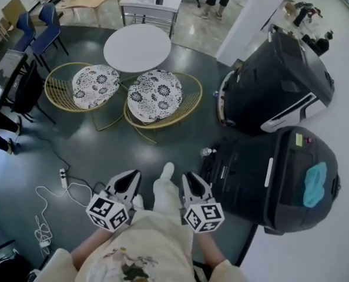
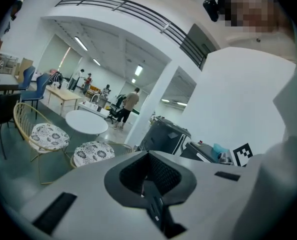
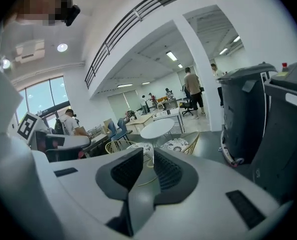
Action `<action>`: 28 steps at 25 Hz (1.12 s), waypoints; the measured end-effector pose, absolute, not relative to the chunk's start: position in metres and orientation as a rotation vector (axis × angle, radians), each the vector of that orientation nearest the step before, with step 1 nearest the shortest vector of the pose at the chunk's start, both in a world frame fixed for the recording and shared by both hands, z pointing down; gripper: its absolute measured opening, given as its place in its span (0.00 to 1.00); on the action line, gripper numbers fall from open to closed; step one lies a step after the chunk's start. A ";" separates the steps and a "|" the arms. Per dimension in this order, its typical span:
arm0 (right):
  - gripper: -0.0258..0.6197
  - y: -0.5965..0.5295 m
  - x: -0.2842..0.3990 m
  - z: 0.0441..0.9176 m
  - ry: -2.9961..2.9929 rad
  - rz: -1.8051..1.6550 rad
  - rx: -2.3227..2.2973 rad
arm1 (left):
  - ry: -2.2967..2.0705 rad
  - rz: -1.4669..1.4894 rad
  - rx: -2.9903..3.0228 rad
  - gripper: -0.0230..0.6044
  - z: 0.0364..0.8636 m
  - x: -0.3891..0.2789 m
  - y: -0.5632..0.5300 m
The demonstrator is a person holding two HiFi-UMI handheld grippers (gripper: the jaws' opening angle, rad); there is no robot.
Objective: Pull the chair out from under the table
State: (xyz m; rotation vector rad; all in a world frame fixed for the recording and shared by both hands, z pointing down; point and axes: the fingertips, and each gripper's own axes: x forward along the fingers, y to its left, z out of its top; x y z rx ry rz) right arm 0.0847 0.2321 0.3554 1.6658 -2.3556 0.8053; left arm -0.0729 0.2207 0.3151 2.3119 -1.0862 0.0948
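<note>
2 grippers sit low and close to the person's body, both aimed over the dark floor (image 1: 104,145) toward the seating. The left gripper (image 1: 131,177) has its jaws pressed together with nothing between them. The right gripper (image 1: 190,178) shows a narrow gap between its pads, and only floor and furniture are seen through it, so it holds nothing. Between the 2 grippers a pale trouser leg and shoe (image 1: 163,187) step forward. Off to the picture's left a power strip (image 1: 63,178) lies on the floor with its white cable (image 1: 48,195) looping away. On the right stand 2 big black machines, the near one (image 1: 280,178) with a blue cloth on top, the far one (image 1: 277,81) behind it.

Further out, well apart from both grippers, are 2 gold wire chairs with flowered cushions: the right-hand chair (image 1: 155,94) and the left-hand chair (image 1: 95,86). Both are drawn up to the near rim of the round white table (image 1: 137,47). Beyond that come blue chairs (image 1: 36,31), a white trolley table (image 1: 151,2) and people standing at the back.
</note>
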 end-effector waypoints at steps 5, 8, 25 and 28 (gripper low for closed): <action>0.14 0.140 0.120 0.369 -2.377 0.858 1.625 | -1.121 0.170 2.304 0.05 0.321 -0.027 0.140; 0.14 0.098 0.120 0.380 -2.386 0.888 1.562 | -1.172 0.197 2.293 0.05 0.326 -0.015 0.105; 0.14 -0.006 0.123 0.445 -2.219 0.991 1.561 | -1.098 0.375 2.215 0.05 0.401 0.008 -0.006; 0.14 -0.016 0.123 0.460 -2.181 1.022 1.595 | -1.086 0.389 2.216 0.05 0.415 0.008 -0.016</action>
